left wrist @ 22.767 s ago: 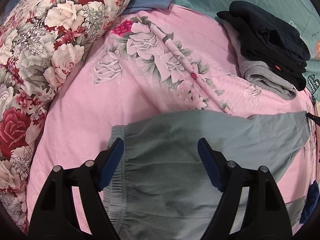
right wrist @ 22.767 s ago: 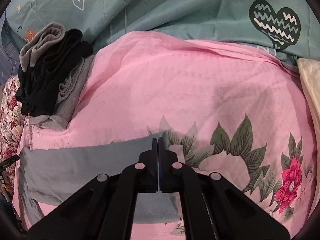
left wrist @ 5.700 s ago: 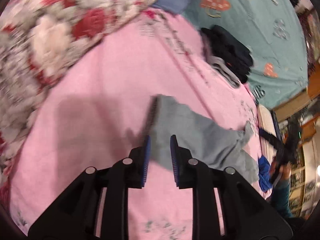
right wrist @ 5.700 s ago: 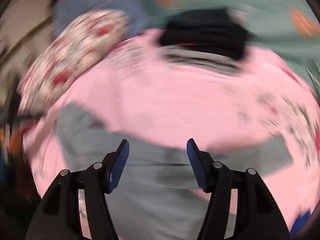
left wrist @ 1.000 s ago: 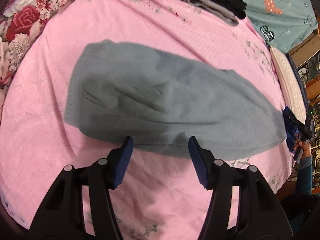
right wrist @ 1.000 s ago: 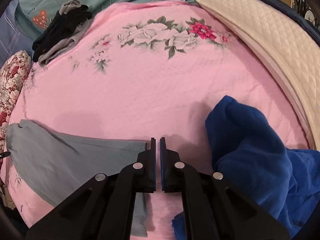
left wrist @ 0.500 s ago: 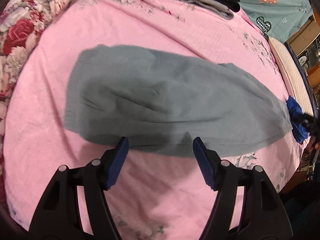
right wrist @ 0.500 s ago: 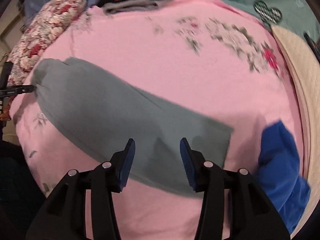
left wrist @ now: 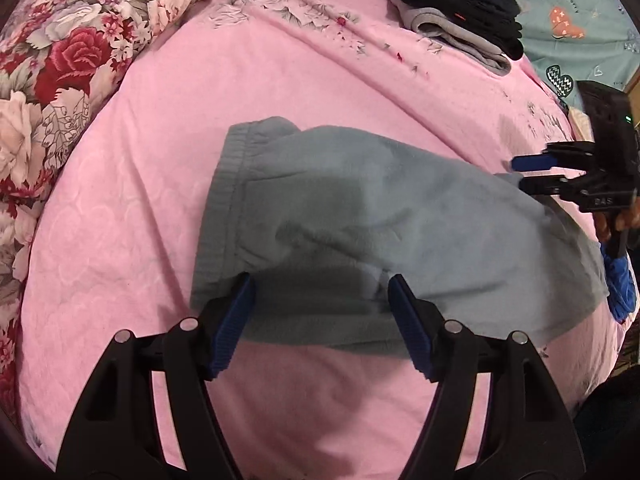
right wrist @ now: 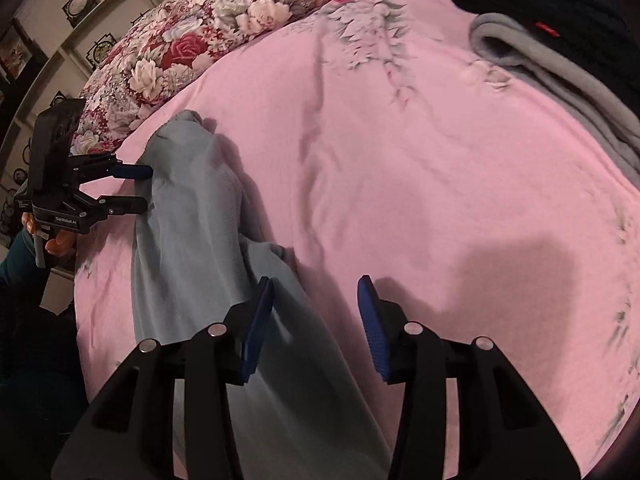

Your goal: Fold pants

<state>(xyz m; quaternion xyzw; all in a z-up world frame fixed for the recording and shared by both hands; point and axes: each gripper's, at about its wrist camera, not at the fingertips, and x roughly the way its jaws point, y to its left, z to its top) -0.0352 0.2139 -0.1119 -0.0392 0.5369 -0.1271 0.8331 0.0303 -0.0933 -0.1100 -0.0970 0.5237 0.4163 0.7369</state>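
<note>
The pants (left wrist: 400, 232) lie flat on the pink sheet (left wrist: 280, 80), legs already laid together. The cloth looks soft, light and limp, so it will sag and wrinkle. Both the left gripper (left wrist: 320, 316) and the right gripper (right wrist: 316, 320) hang released above it. Good holds are probably the waistband (left wrist: 220, 200) and the leg ends.

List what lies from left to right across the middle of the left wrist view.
Floral quilt → pink bedsheet → grey pants → right gripper.
</note>
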